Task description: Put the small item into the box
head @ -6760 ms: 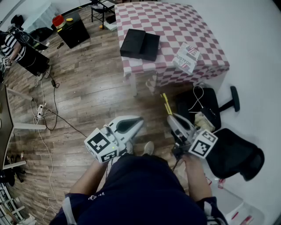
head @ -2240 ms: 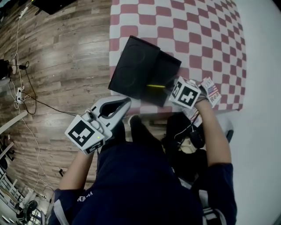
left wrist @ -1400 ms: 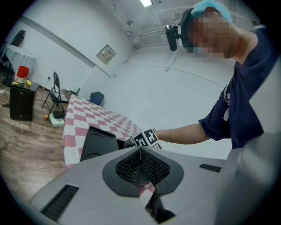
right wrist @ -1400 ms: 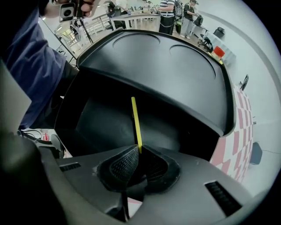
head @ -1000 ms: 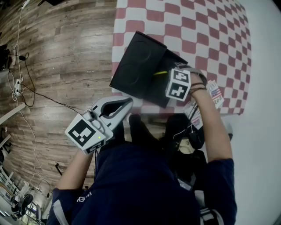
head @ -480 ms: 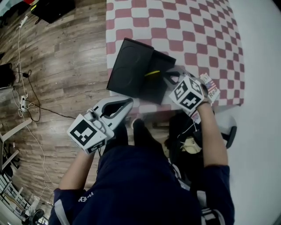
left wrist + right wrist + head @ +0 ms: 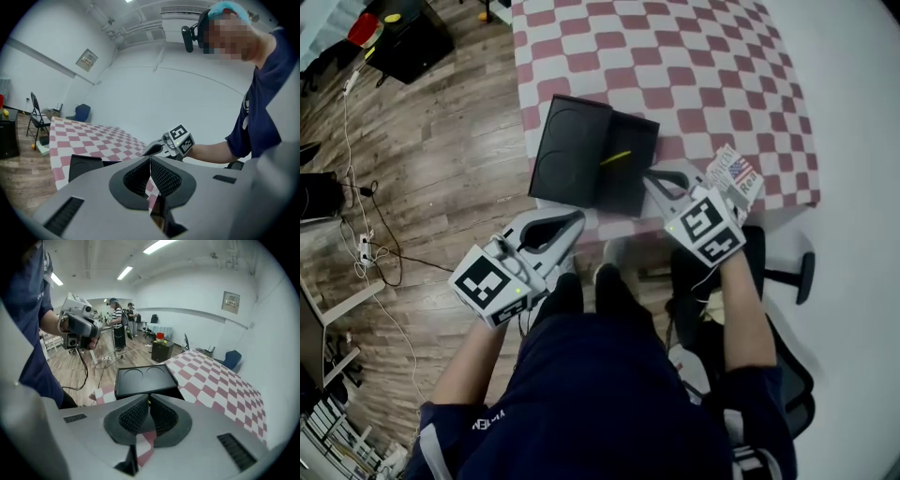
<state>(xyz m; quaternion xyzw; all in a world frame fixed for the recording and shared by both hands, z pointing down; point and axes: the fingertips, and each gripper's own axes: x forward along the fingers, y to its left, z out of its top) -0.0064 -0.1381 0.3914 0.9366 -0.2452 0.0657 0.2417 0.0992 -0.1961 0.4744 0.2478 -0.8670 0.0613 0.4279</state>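
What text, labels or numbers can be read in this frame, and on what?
"Rea": on the packet, beside a flag print; the rest of it is blurred.
Blurred, unreadable: the sleeve print.
Too small to read: the wall sign.

Box (image 7: 630, 178) top is open, w/ lid (image 7: 565, 150) lying open on its left. Behind the box & to its far right: bare checked table (image 7: 694, 66), lots of room to come in. Left of the box: no table, just air over the floor (image 7: 459, 159). Near right of the box is tight (right gripper (image 7: 649, 175) just beside it, booklet (image 7: 733, 173) past that). Left gripper (image 7: 577, 217) hangs in front of the box, off the table.
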